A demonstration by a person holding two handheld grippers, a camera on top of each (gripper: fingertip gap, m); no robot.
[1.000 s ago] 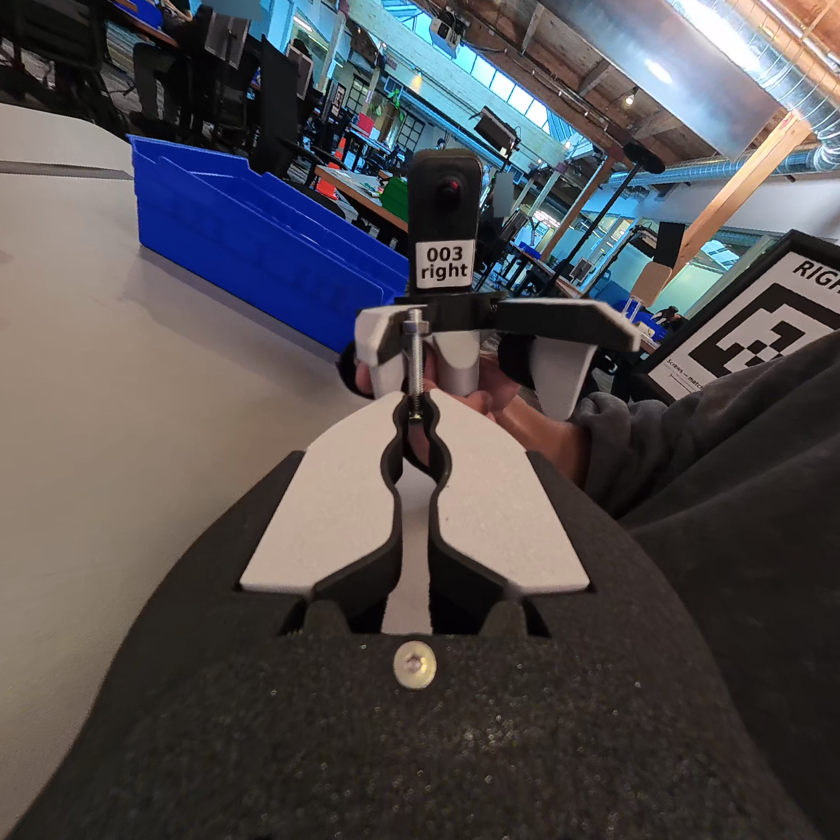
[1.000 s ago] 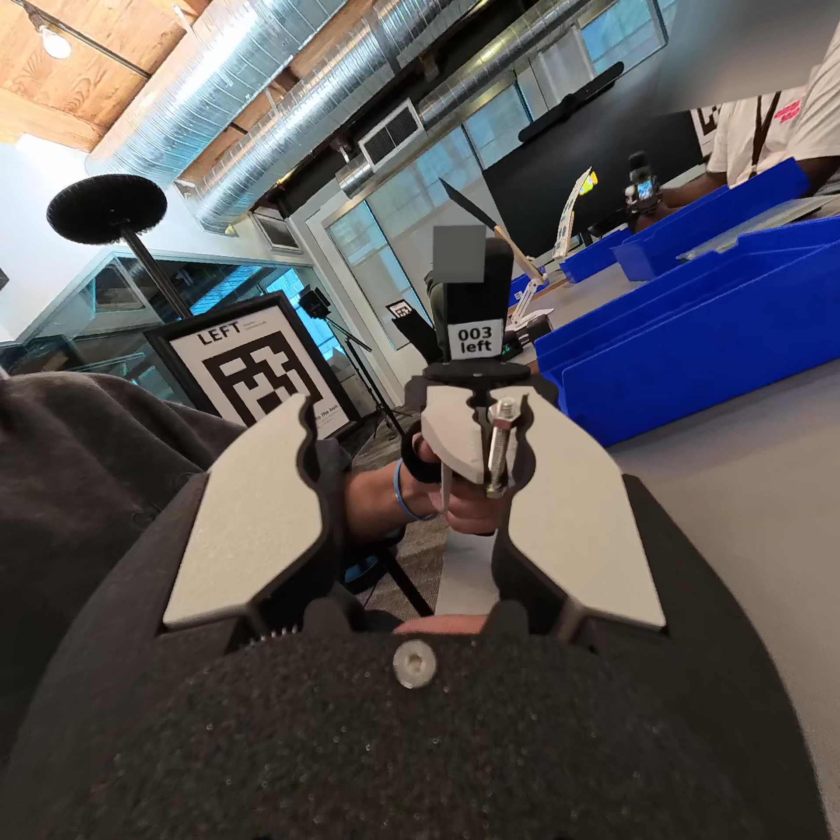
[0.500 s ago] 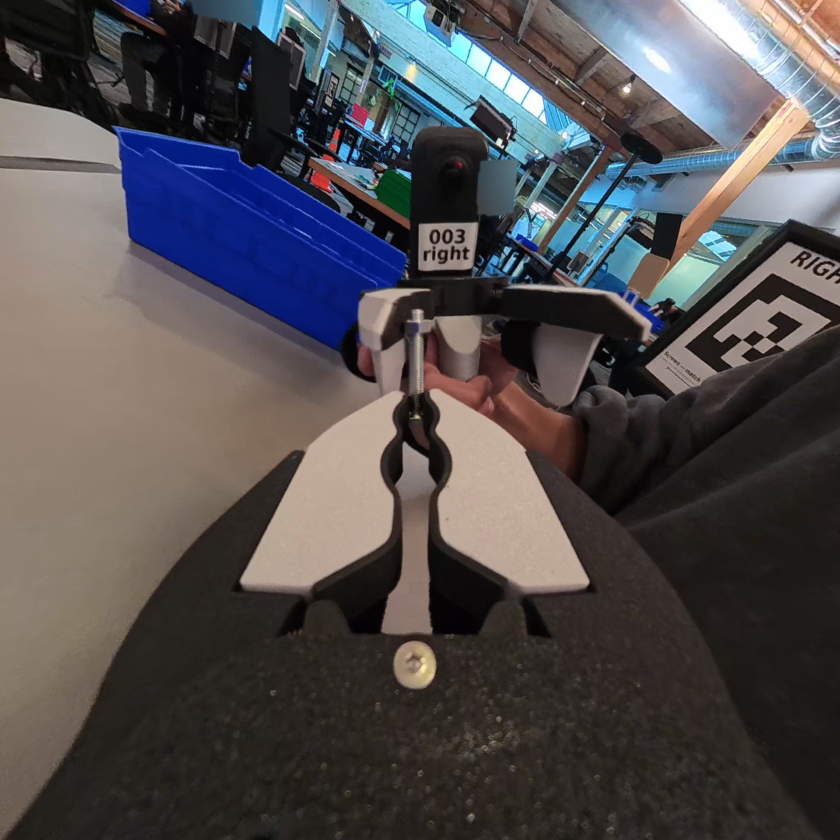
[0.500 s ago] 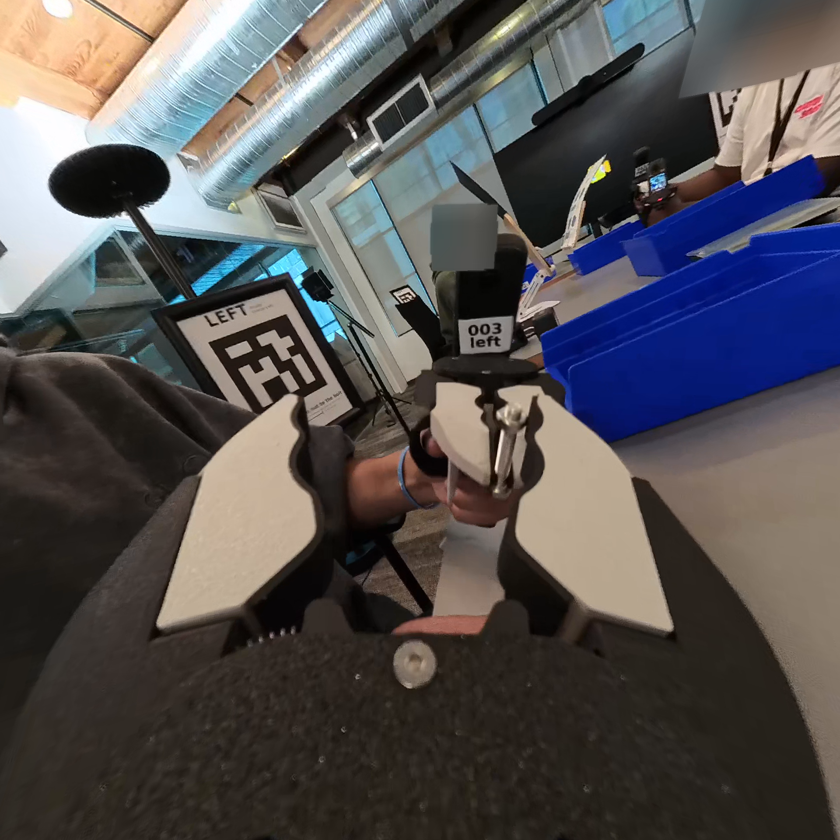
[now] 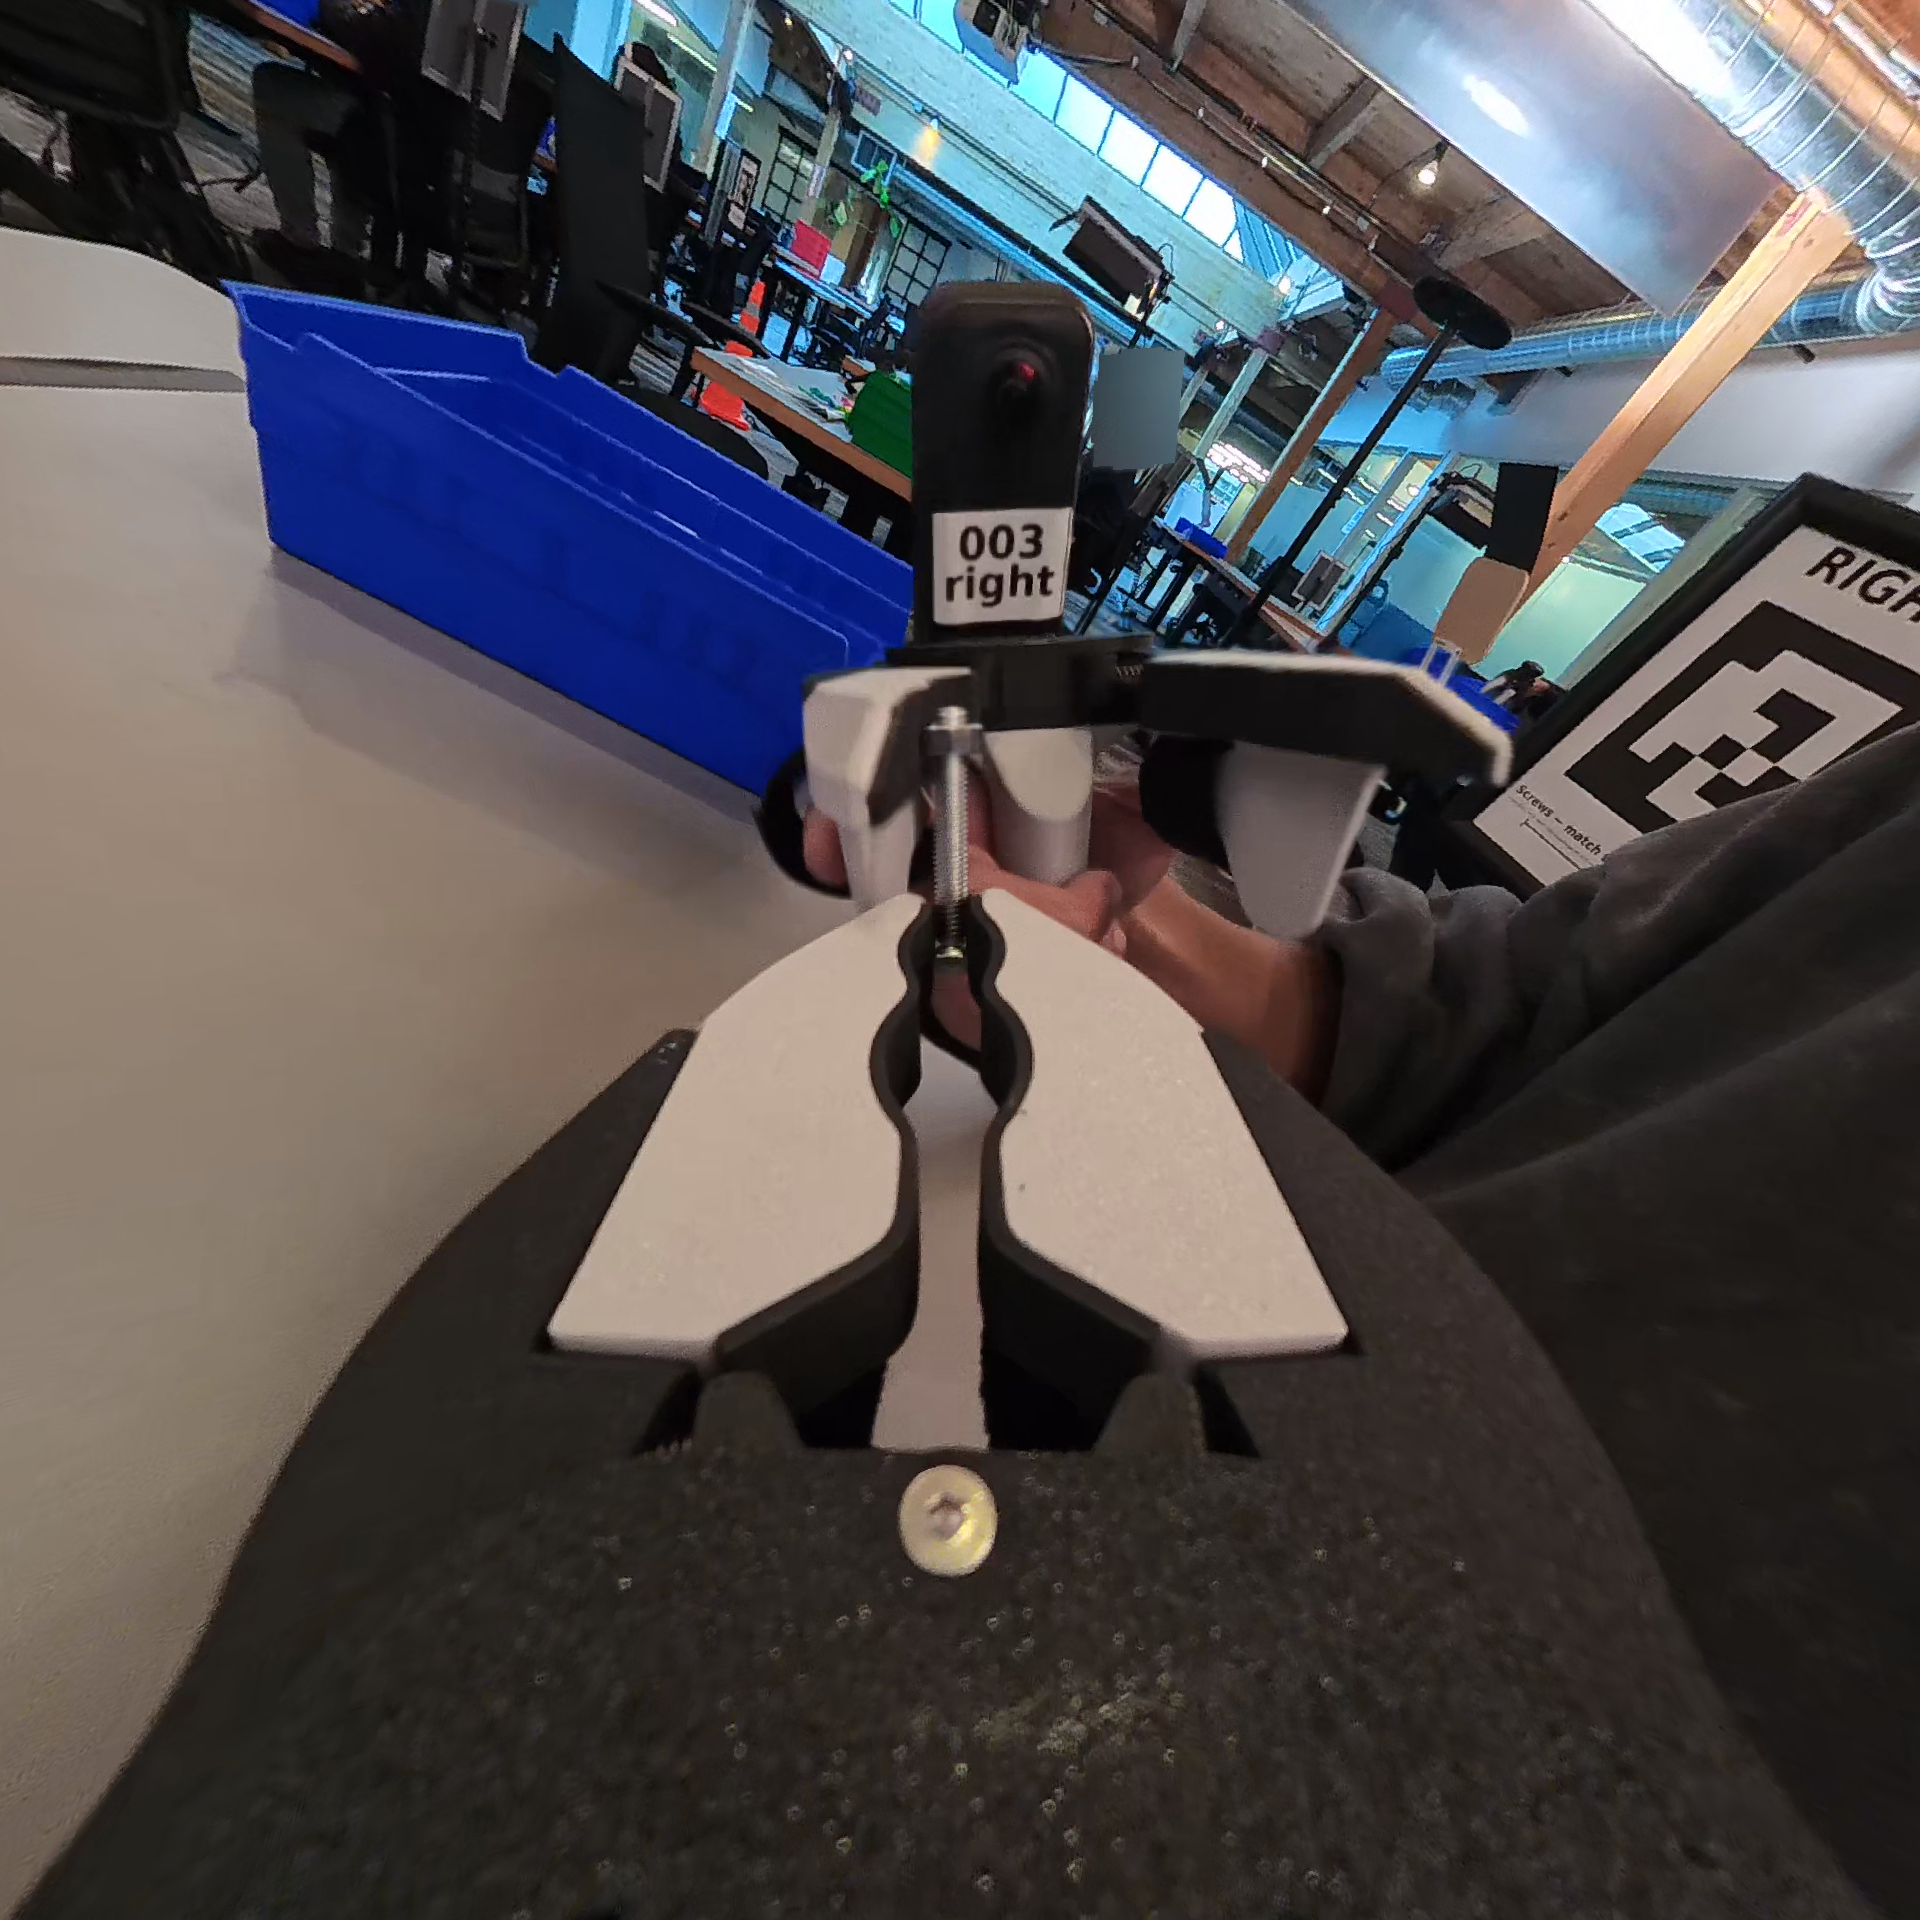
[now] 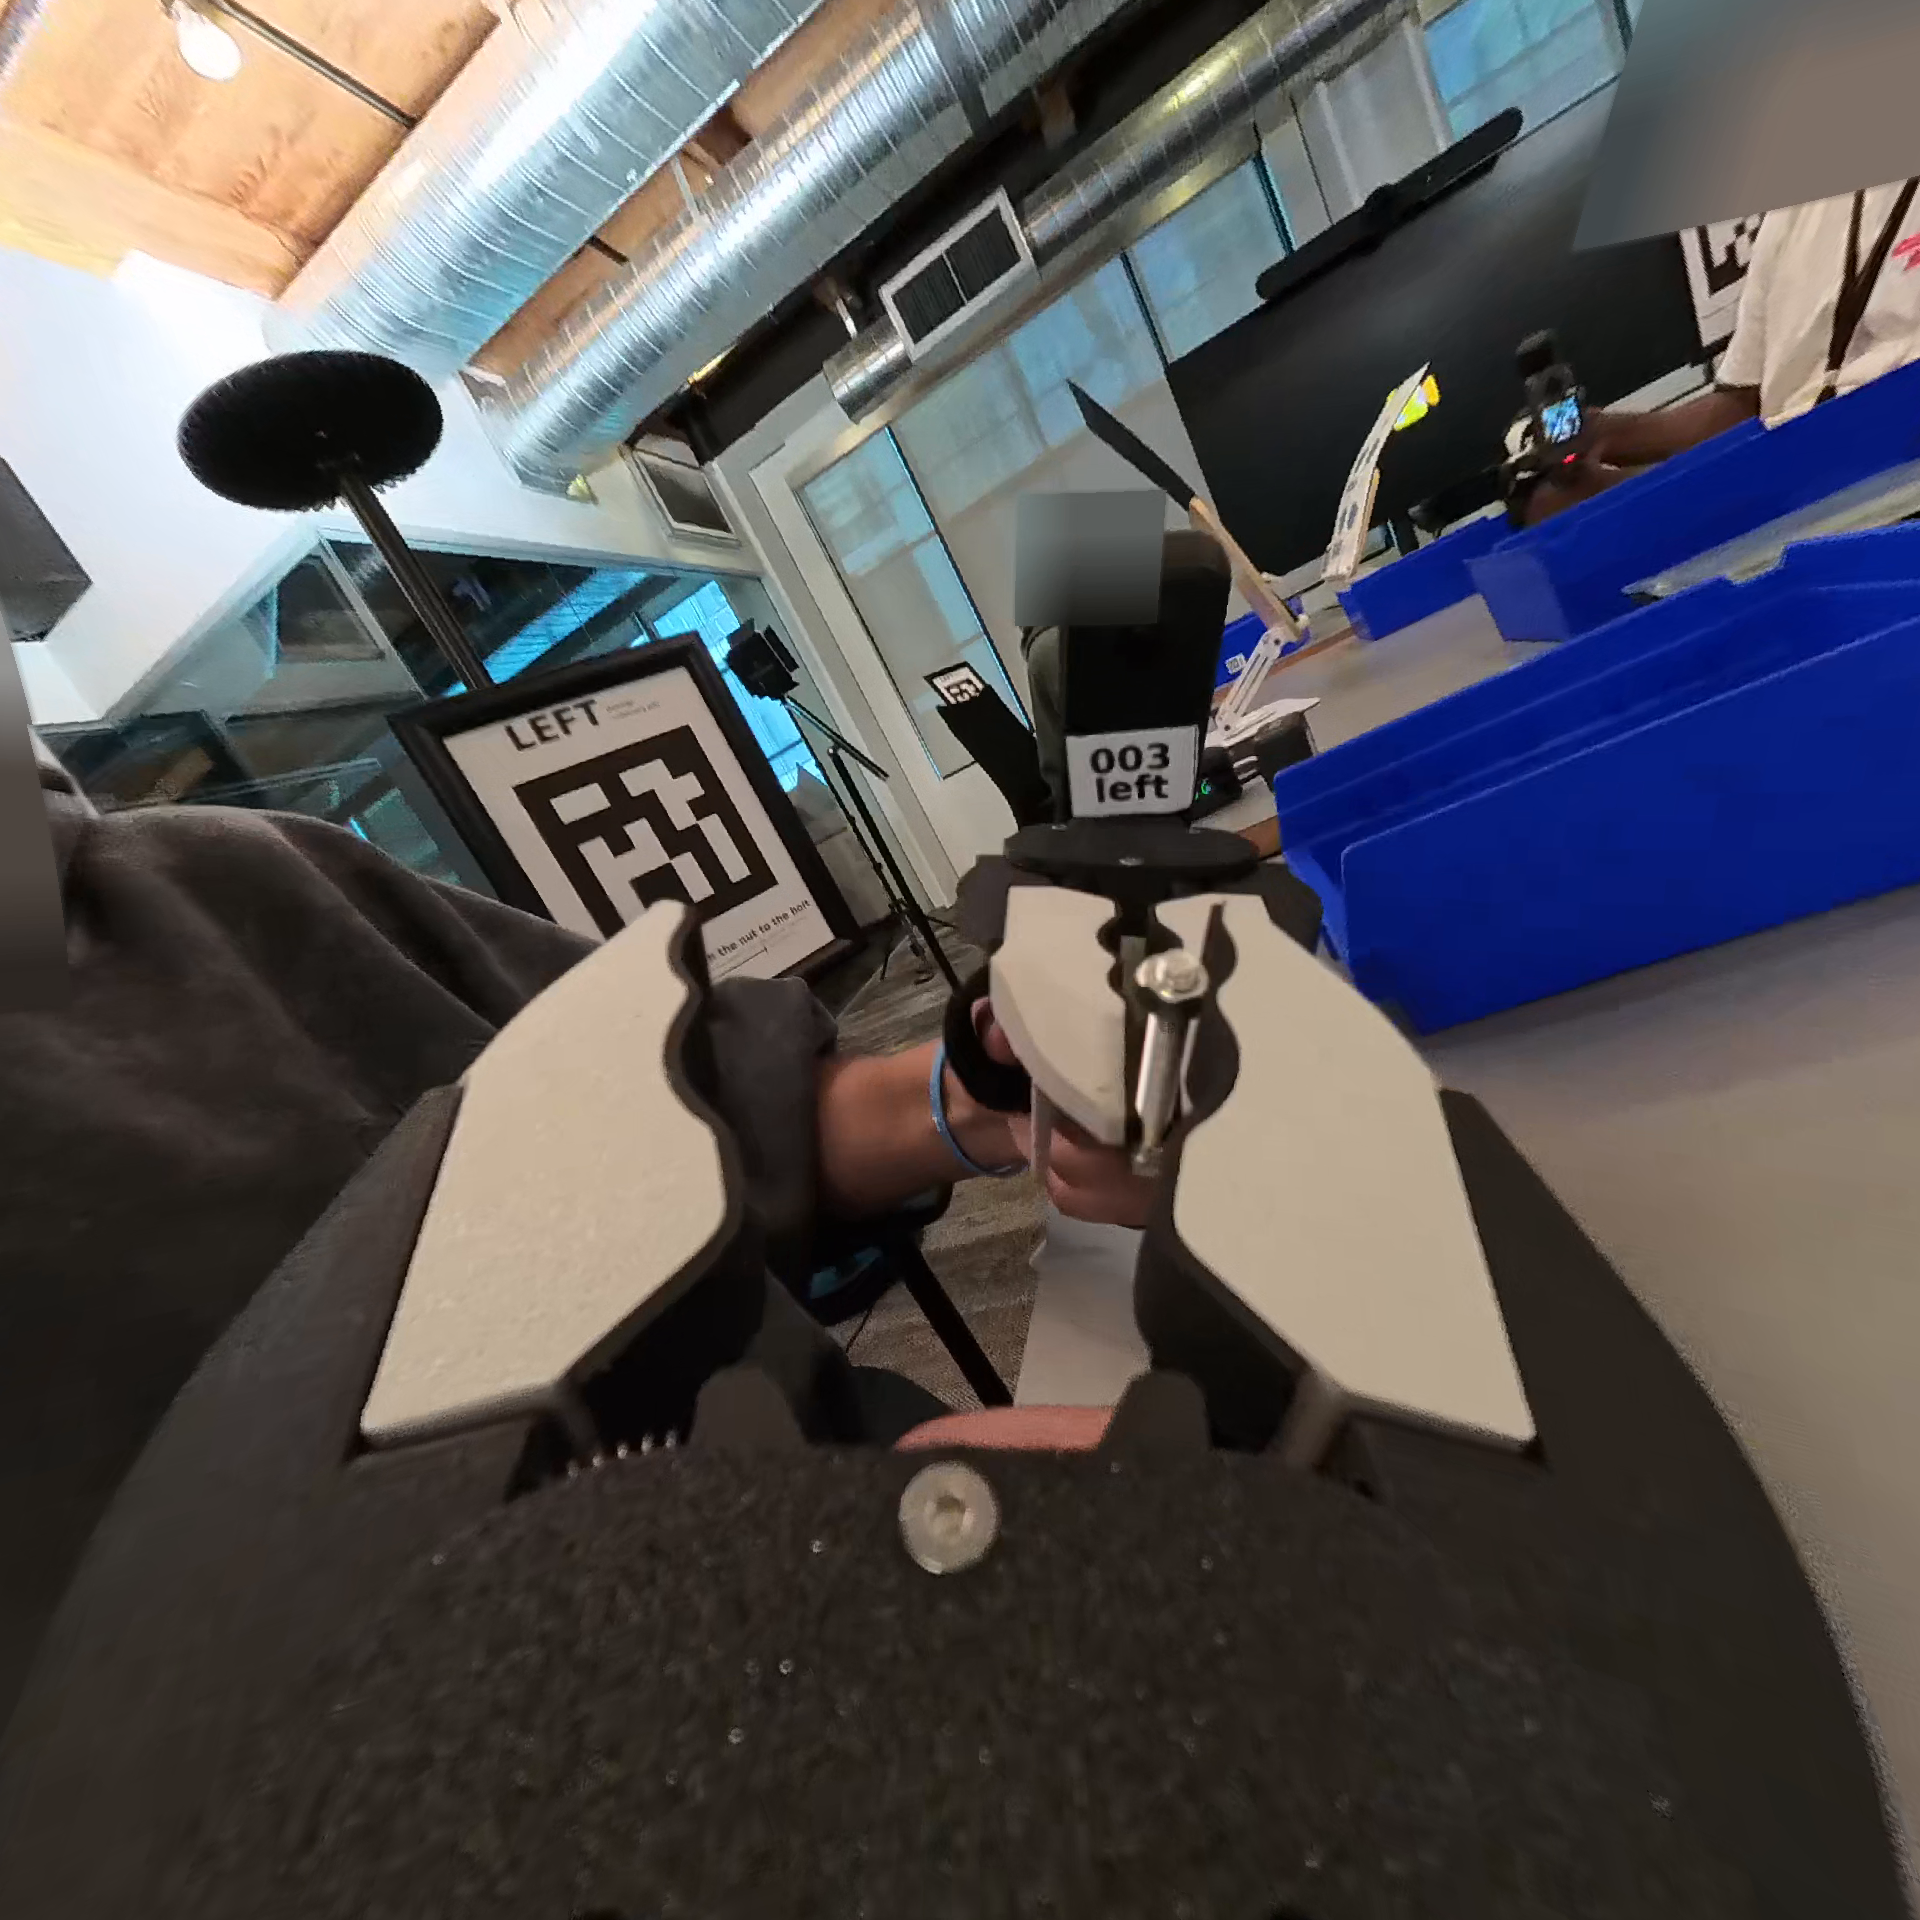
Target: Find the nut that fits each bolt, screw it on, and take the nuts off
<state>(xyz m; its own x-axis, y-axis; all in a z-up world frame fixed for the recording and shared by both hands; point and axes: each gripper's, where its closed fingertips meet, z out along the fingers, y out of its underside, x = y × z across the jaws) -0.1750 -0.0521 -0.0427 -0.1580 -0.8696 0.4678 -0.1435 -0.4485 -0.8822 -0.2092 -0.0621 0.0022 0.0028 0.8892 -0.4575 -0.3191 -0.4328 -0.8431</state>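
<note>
My left gripper [image 5: 951, 916] is shut on the head end of a silver bolt [image 5: 950, 831] that points away from it. A hex nut [image 5: 956, 740] sits near the bolt's far tip. My right gripper [image 5: 1081, 821] faces it, open, with one finger [image 5: 860, 790] right beside the nut. In the right wrist view my right gripper [image 6: 943, 935] is wide open. The bolt [image 6: 1158, 1070] and nut [image 6: 1170, 977] lie against the inner edge of its right finger [image 6: 1340, 1164]. The left gripper [image 6: 1140, 1153] holds the bolt's far end. Both are held in the air above the table edge.
Blue plastic bins [image 5: 540, 520] [image 6: 1621, 831] stand on the grey table [image 5: 260, 935] [image 6: 1714, 1195]. Framed marker signs [image 5: 1745, 727] [image 6: 644, 821] stand behind my dark sleeves. A person in a white shirt [image 6: 1829, 301] works at far bins. There is about 5 centimetres between the tips of the two grippers.
Both grippers have shifted slightly together. The bolt now leans a little in the right wrist view. The left gripper stays shut on the bolt and the right stays open.
</note>
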